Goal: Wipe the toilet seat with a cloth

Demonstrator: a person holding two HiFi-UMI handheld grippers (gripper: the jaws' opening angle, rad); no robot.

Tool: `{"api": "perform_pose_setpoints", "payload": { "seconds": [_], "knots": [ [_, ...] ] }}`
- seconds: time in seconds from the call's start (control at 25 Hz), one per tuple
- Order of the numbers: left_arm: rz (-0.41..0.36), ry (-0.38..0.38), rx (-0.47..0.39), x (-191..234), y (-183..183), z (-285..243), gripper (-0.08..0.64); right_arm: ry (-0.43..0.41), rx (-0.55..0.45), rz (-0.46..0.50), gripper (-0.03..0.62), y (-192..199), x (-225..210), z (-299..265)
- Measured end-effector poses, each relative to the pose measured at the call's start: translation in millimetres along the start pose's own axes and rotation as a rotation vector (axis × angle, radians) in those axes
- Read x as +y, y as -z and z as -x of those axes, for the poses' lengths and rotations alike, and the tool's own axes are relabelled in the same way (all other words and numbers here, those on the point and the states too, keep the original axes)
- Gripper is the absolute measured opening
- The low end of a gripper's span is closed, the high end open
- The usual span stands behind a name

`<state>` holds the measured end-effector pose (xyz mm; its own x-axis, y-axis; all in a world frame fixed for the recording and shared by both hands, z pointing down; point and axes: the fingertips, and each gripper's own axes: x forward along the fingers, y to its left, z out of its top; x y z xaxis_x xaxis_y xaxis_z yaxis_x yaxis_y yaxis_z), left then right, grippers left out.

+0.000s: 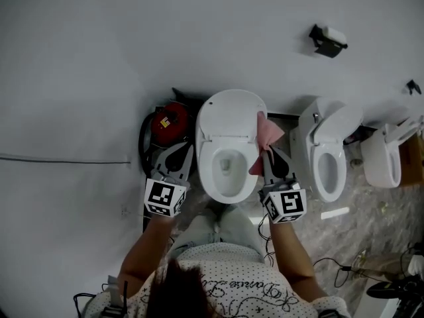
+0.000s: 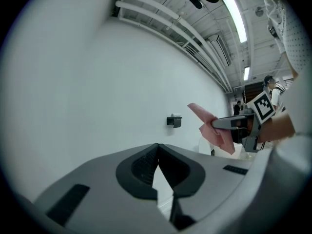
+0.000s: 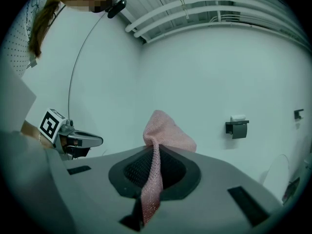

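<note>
Head view: my right gripper (image 1: 267, 156) has the pink cloth (image 1: 267, 134) over the toilet seat (image 1: 207, 171)'s right side; left gripper (image 1: 173, 161) is beside the seat's left. Left gripper view: jaws together, empty. Right gripper view: jaws clamped on the cloth (image 3: 168, 133). It's soft, light, floppy, so prob. best gripped at its bunched middle.
</note>
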<state>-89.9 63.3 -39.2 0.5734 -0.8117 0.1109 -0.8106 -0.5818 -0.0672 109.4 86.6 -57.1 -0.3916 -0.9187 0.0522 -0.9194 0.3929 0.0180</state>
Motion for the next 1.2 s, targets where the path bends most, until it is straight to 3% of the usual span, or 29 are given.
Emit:
{"api": "perform_pose_setpoints", "payload": {
  "seconds": [0.32, 0.92, 1.2],
  "knots": [
    [0.003, 0.002, -0.039, -6.7, -16.6, 7.3, 0.000, 0.003, -0.023, -0.005, 0.028, -13.2, 1.3, 10.1],
    [0.025, -0.011, -0.037, -5.2, -13.9, 13.2, 0.000, 0.037, -0.014, -0.045, 0.028, -14.2, -4.1, 14.8],
    [0.047, -0.035, -0.030, -0.8, -8.8, 14.4, 0.000, 0.014, -0.017, -0.034, 0.028, -14.4, -1.3, 8.2]
  ]
}}
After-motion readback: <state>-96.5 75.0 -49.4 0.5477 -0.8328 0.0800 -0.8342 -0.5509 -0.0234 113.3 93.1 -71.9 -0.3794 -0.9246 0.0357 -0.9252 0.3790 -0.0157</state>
